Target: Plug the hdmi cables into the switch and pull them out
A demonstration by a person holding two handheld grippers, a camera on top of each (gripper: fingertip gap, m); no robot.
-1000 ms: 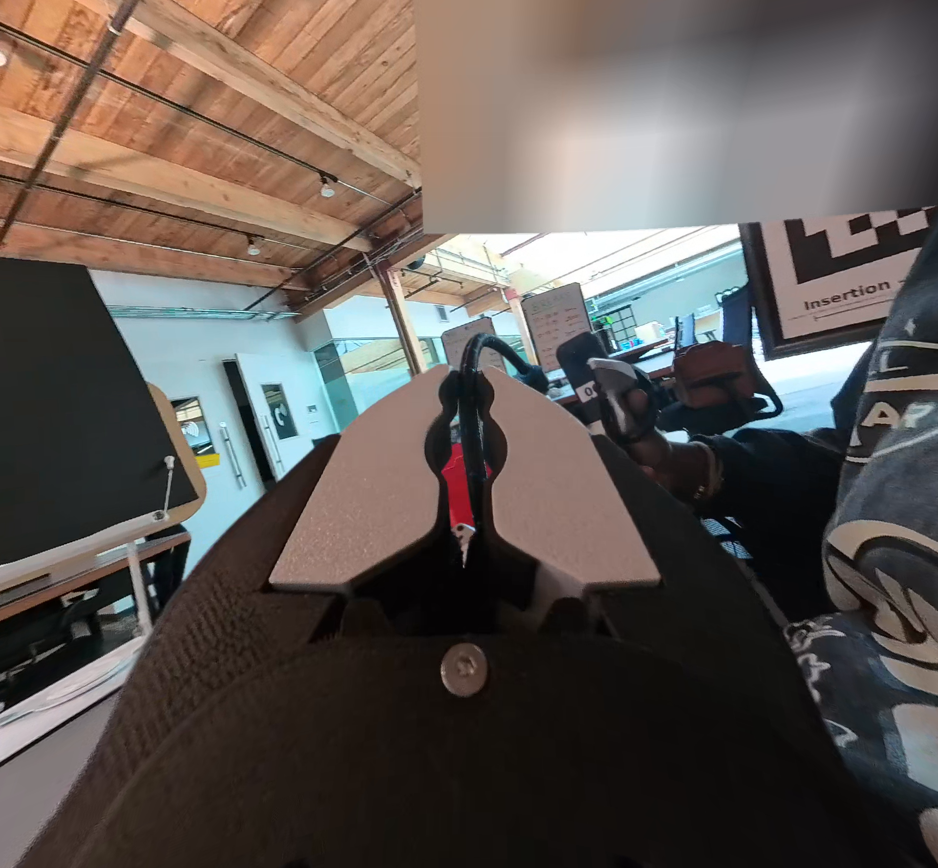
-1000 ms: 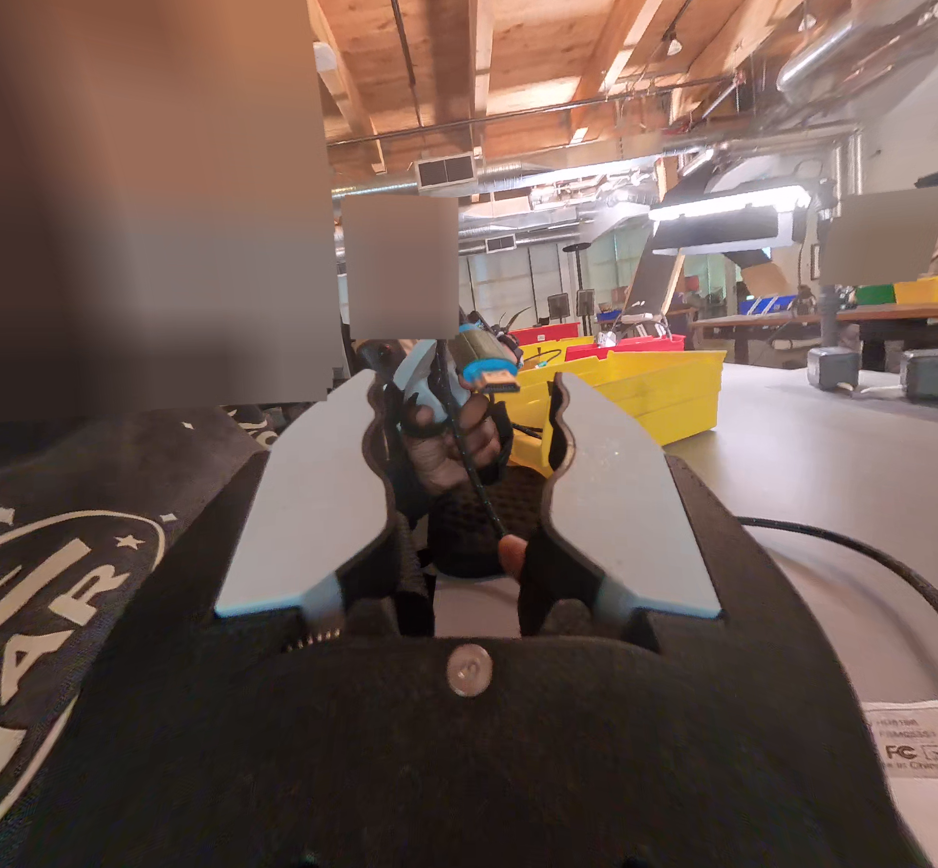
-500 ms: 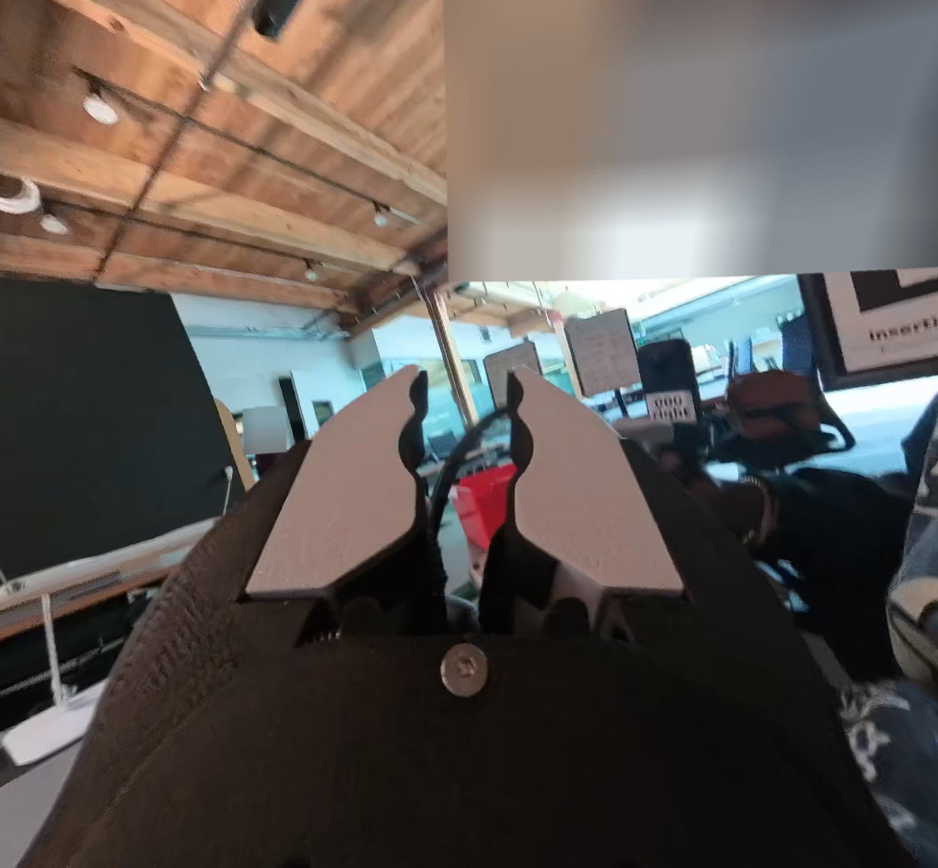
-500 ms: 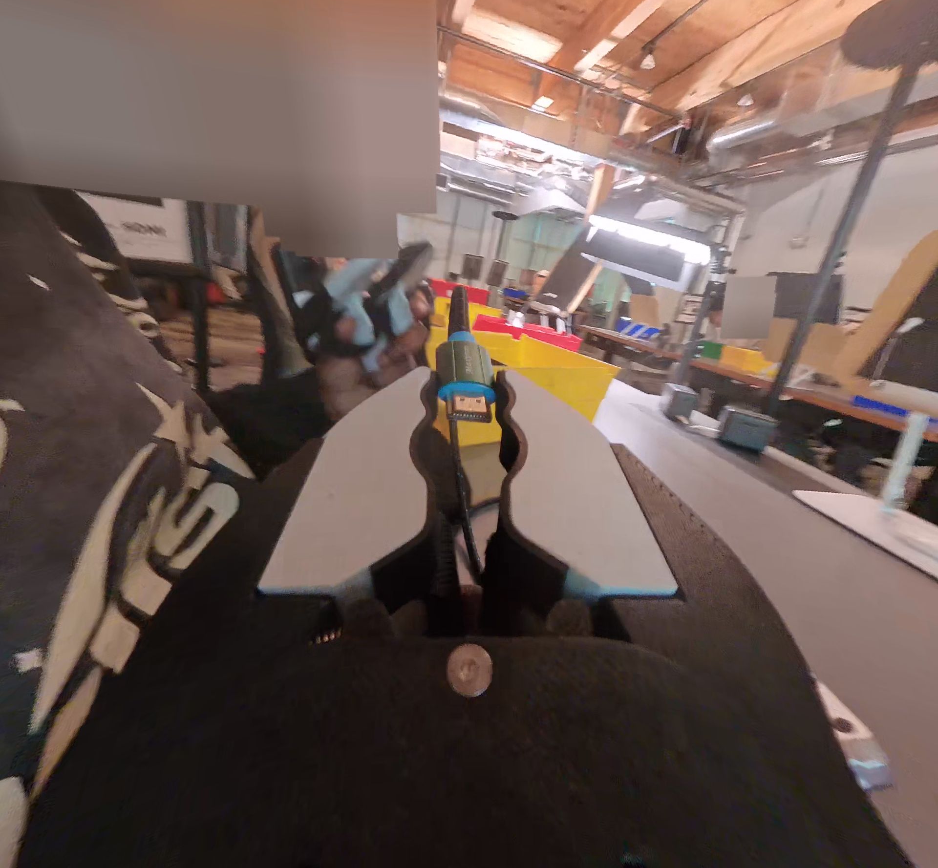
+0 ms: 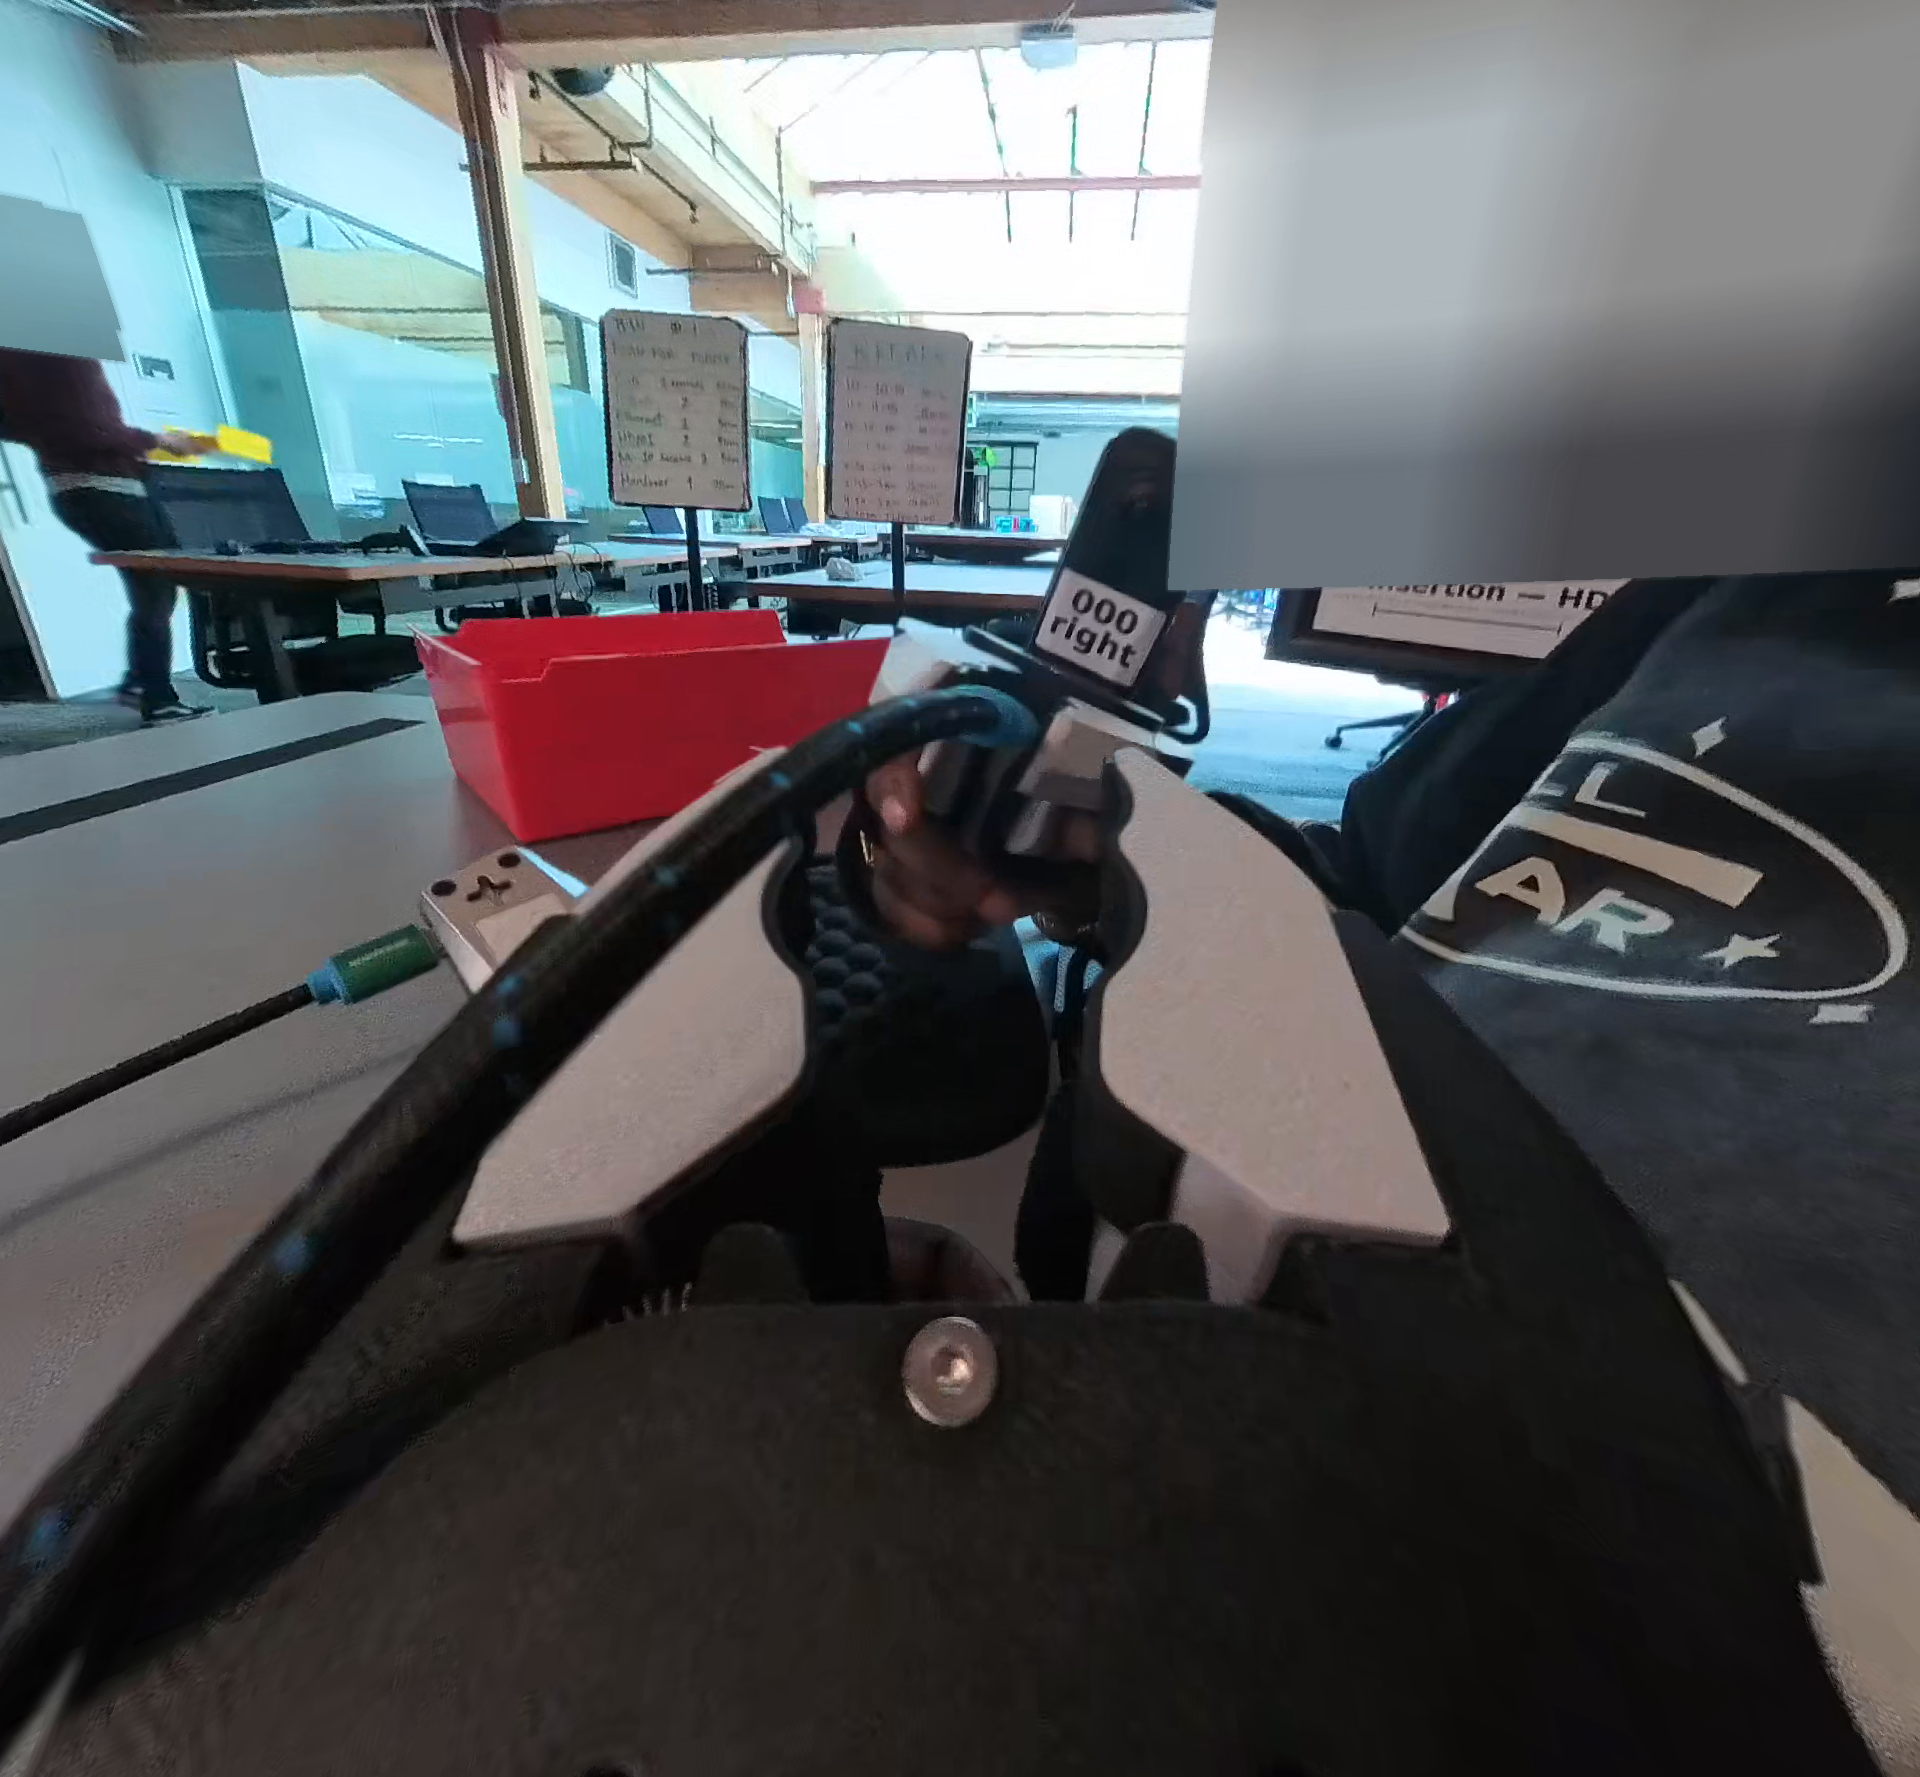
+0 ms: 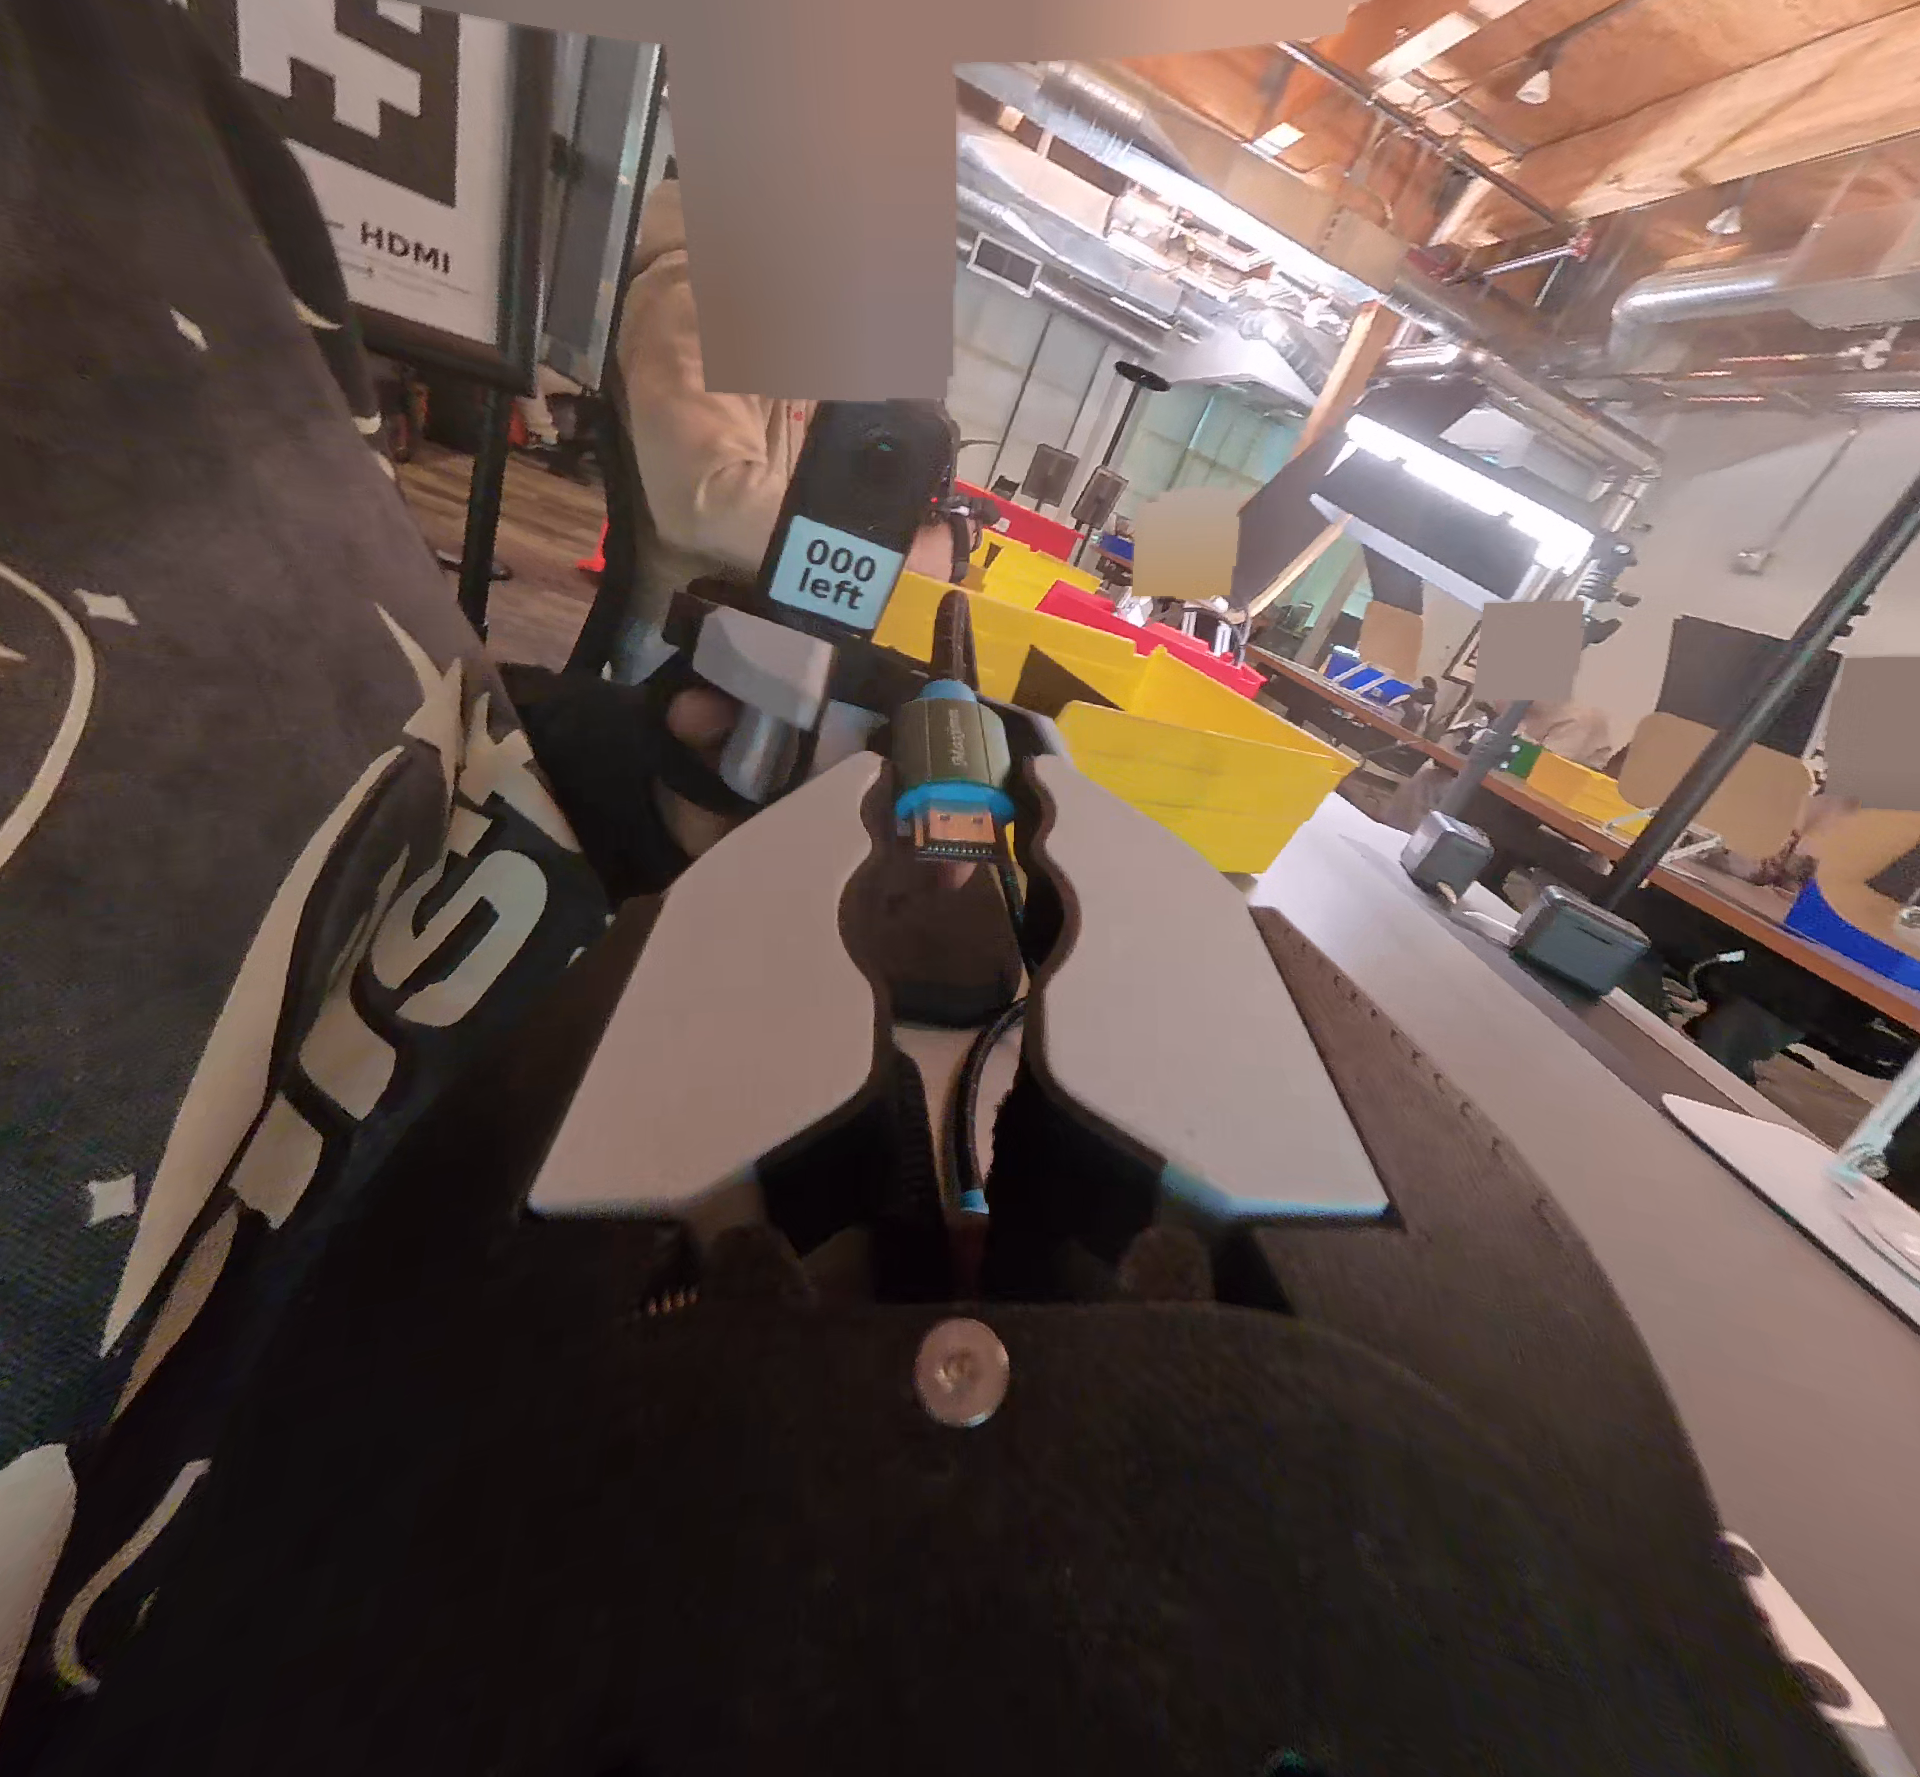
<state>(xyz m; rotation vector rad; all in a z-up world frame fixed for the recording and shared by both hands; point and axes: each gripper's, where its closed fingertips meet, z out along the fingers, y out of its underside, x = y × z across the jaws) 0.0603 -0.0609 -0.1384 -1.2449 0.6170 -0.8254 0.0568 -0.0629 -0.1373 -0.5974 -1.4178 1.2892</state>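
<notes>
In the right wrist view my right gripper (image 6: 956, 782) is shut on an HDMI plug (image 6: 951, 751) with an olive body, a blue collar and a gold connector end that faces the camera. Its thin black cable (image 6: 977, 1083) runs down between the fingers. In the left wrist view my left gripper (image 5: 956, 792) is open and empty. A thick black braided cable (image 5: 582, 938) lies across its left finger. The silver switch (image 5: 499, 906) sits on the grey table (image 5: 208, 896) to the left, with a green-collared plug (image 5: 374, 964) in its side. The two grippers face each other closely.
A red bin (image 5: 644, 709) stands behind the switch. Yellow bins (image 6: 1195, 771) stand on the table past the right gripper, with small dark boxes (image 6: 1579, 938) and a white plate (image 6: 1766, 1177) farther right. The person's dark sweatshirt (image 5: 1662, 1000) fills one side.
My left gripper was shut on the cable; it has opened and tilted down toward the table. My right gripper was open; it has closed on the blue-collared plug.
</notes>
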